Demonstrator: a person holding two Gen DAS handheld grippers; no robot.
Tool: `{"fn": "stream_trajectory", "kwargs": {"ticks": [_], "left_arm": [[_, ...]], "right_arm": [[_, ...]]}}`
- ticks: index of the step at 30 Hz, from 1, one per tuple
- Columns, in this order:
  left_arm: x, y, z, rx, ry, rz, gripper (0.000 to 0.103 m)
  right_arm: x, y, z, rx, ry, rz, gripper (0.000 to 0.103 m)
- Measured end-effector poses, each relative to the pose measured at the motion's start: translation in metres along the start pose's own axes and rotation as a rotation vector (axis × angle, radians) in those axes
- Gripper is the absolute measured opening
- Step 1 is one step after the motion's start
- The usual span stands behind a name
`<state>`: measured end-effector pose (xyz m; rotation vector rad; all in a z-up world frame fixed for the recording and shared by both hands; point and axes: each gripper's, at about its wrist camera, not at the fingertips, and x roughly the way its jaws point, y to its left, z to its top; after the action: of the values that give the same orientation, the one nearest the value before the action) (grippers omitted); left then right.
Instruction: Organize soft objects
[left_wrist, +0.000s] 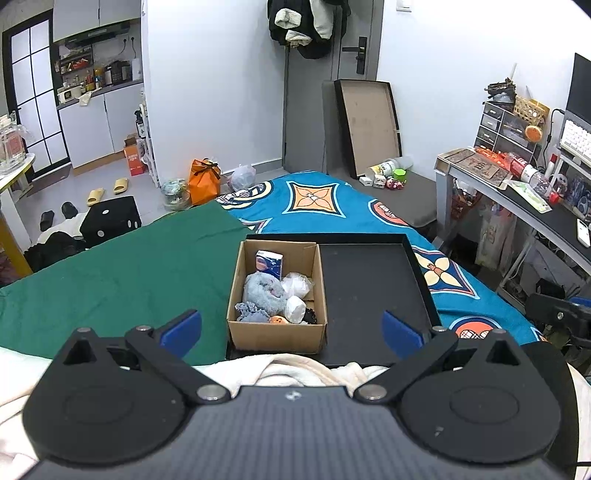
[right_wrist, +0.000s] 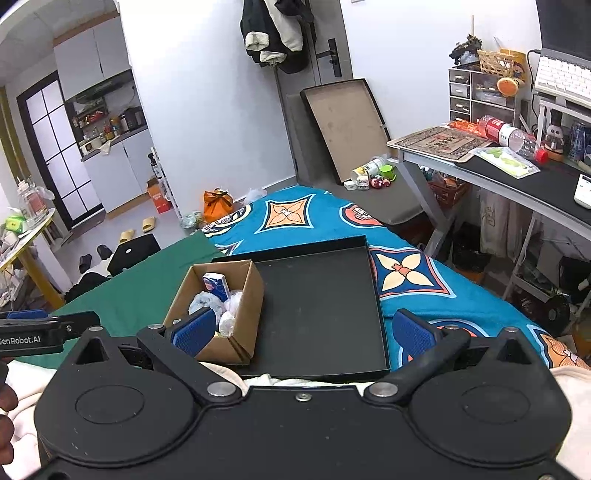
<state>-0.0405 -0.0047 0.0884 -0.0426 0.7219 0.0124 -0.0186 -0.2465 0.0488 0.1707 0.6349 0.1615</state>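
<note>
While both the left claw (left_wrist: 291, 334) and right claw (right_wrist: 304, 332) hover spread wide and empty, centre one over the cardboard box (left_wrist: 277, 334); pinch one soft item, lifting straight up.

Left claw (left_wrist: 291, 334) and right claw (right_wrist: 304, 334) both spread wide, empty, side by side.

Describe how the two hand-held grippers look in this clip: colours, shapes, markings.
Both look alike. The left hand-held gripper has a black body with two round discs, angled black link arms with silver pivot pins, and blue ribbed pads. The right hand-held gripper matches. In the right view, the left one's side reads "GenRobot.AI" in white.
</note>
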Motion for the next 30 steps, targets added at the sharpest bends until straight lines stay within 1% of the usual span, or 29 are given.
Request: {"fn": "stream_trajectory", "kwargs": {"ticks": [20,30], "left_arm": [[-0.009,0.002,-0.01,0.015,0.008,0.016,0.103],[-0.012,0.005,-0.014,0.012,0.01,0.025,0.103]], "right_arm": [[-0.008,0.009,-0.005,-0.037,0.012,0.019,0.103],[-0.01,0.01,-0.007,-0.034,0.013,0.009,0.103]]}}
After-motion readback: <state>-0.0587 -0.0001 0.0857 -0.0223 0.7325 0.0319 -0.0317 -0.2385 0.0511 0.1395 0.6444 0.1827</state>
